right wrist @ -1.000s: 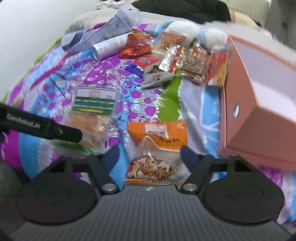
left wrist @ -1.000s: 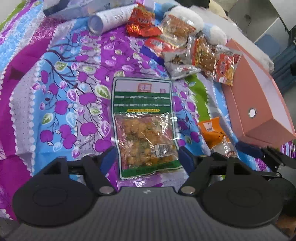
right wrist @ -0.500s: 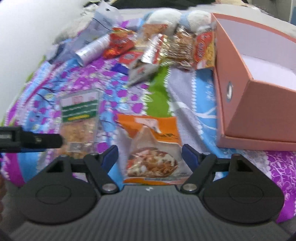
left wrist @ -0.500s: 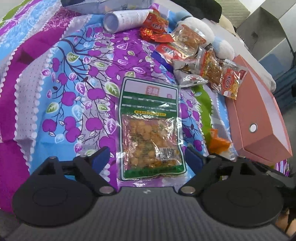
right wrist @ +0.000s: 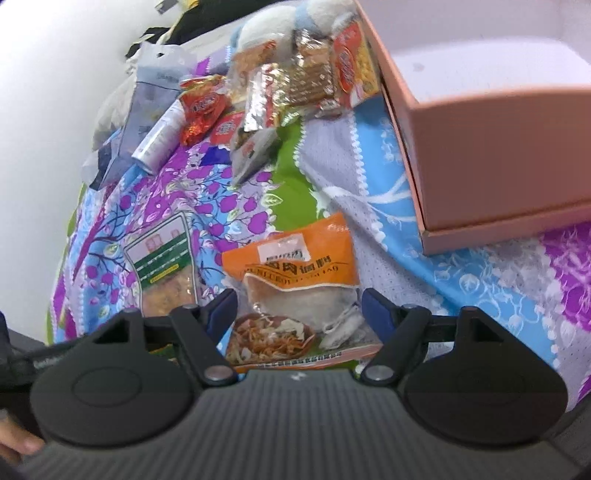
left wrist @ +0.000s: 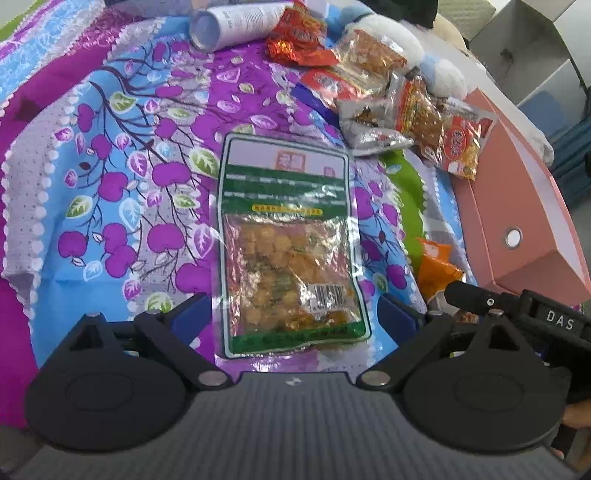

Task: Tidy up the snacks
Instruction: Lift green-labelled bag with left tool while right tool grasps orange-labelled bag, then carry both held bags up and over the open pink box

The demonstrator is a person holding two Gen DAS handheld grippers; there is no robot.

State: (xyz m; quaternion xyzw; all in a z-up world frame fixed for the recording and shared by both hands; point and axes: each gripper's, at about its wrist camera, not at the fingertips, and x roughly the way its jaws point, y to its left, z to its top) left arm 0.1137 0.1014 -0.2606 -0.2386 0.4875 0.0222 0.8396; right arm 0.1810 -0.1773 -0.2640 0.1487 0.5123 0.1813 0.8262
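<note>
A green-bordered snack bag (left wrist: 288,240) lies flat on the patterned bedspread, its near end between the fingers of my open left gripper (left wrist: 295,314). An orange snack bag (right wrist: 299,291) lies flat with its near end between the fingers of my open right gripper (right wrist: 299,306); it shows partly in the left wrist view (left wrist: 436,266). The green bag also shows in the right wrist view (right wrist: 166,266). A pink open box (right wrist: 480,122) stands right of the orange bag and shows in the left wrist view (left wrist: 517,210). Neither bag is gripped.
A pile of several small snack packets (left wrist: 388,96) lies at the far side beside the box, also in the right wrist view (right wrist: 295,81). A white tube (left wrist: 236,22) and a plush toy (left wrist: 424,55) lie behind them. The right gripper's body (left wrist: 517,306) sits close on the left gripper's right.
My right gripper has swung and tilted so the box now looms at the upper right, staying over the orange bag. My left gripper stayed over the green bag with a small shift.
</note>
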